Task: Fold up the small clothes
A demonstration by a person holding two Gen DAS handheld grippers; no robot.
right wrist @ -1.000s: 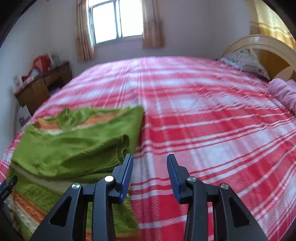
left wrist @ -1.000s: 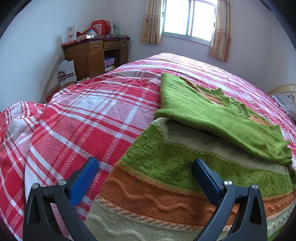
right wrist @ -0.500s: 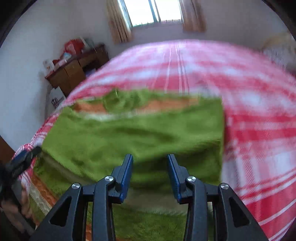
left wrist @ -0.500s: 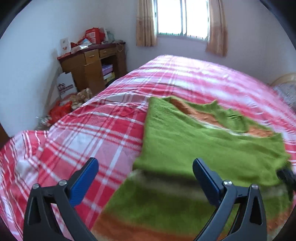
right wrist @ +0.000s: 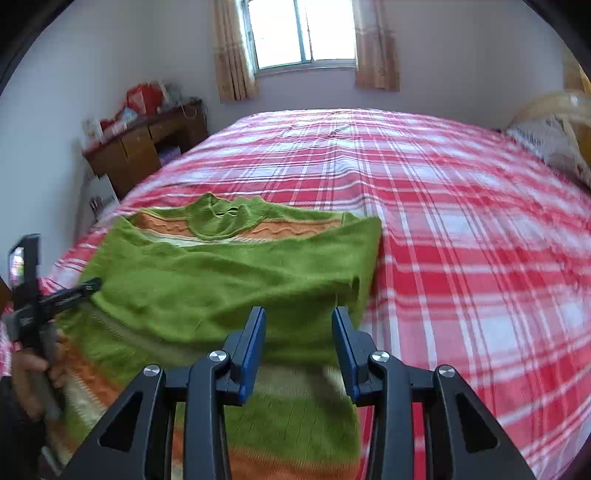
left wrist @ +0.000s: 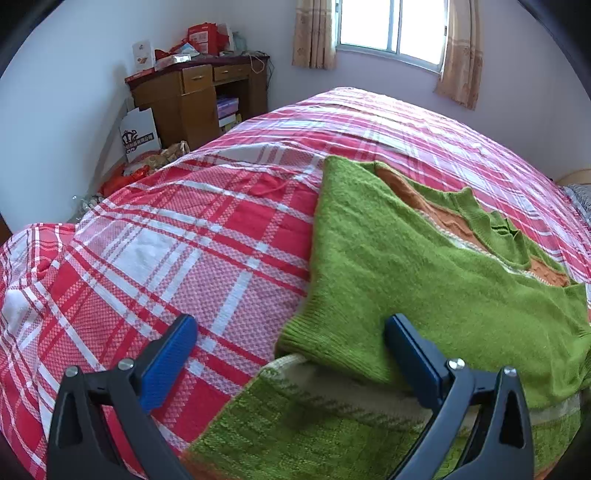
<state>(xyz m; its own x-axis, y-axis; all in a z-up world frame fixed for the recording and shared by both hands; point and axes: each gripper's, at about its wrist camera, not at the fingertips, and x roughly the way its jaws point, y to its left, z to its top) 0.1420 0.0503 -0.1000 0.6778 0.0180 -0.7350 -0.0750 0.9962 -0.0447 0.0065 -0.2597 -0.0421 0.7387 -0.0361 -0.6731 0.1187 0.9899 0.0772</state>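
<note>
Tongs first: the left gripper (left wrist: 290, 350) has its blue fingers (left wrist: 168, 360) spread wide apart and pinches nothing; one finger hangs over the bedspread (left wrist: 177, 243), the other over the sweater (left wrist: 406, 280), near the ribbed cuff of a folded-over green sleeve (left wrist: 314, 334); the right gripper (right wrist: 298, 354) has its fingers parted with a clear gap between them, nothing held, poised just over the lower part of the same sweater (right wrist: 221, 280); whether the fingertips touch the knit cannot be told. In the right wrist view the left gripper (right wrist: 55, 295) shows at the far left edge, held in the person's hand (right wrist: 27, 373), at the sweater's side; the sweater lies flat on the bed, near the corner closest to the desk, its neckline toward the window (right wrist: 301, 33), plain green sleeves folded across a body striped in green, orange and cream; the red, pink and white plaid bedspread stretches out beyond it on every side. Farther off, a wooden desk (left wrist: 192, 96) stands against the wall with red boxes piled on top; curtains (right wrist: 232, 55) hang at both sides of the window; a pillow (right wrist: 546, 147) lies by the pale headboard (right wrist: 554, 101) at the right.
</note>
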